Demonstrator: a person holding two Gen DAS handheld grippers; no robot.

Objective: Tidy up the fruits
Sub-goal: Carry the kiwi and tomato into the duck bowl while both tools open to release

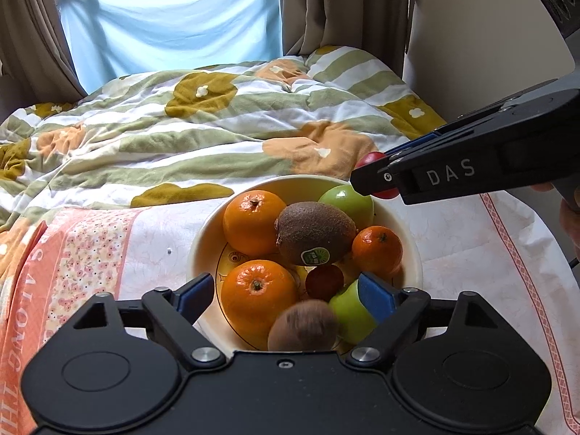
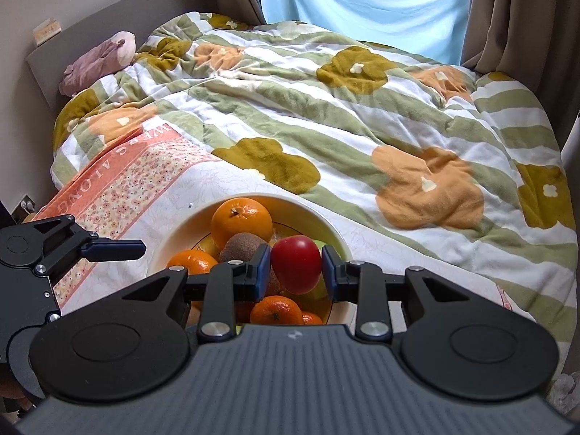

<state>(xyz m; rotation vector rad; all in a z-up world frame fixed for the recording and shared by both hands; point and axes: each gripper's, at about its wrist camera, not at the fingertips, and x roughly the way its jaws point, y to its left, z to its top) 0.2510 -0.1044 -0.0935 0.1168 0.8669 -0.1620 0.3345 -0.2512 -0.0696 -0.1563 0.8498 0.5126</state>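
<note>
Fruits already crowd the bowl (image 1: 203, 239), which sits on a pink-bordered cloth (image 1: 108, 239) at the near edge of the bed's floral quilt (image 1: 181, 116). Inside it lie two large oranges (image 1: 253, 223), a smaller mandarin (image 1: 377, 252), a stickered kiwi (image 1: 315, 233), a second kiwi at the near rim (image 1: 304, 326), two green apples (image 1: 346, 199) and a small dark red fruit (image 1: 324, 282). The right gripper (image 2: 296, 266) has its jaws clamped on a red apple (image 2: 296, 264), held just above the bowl's far side. The left gripper (image 1: 286, 293) hangs over the bowl's near rim with jaws wide apart, gripping nothing. Most of the gathering looks done; the red apple remains to be set down among the others. No loose fruit shows on the cloth around the bowl.
</note>
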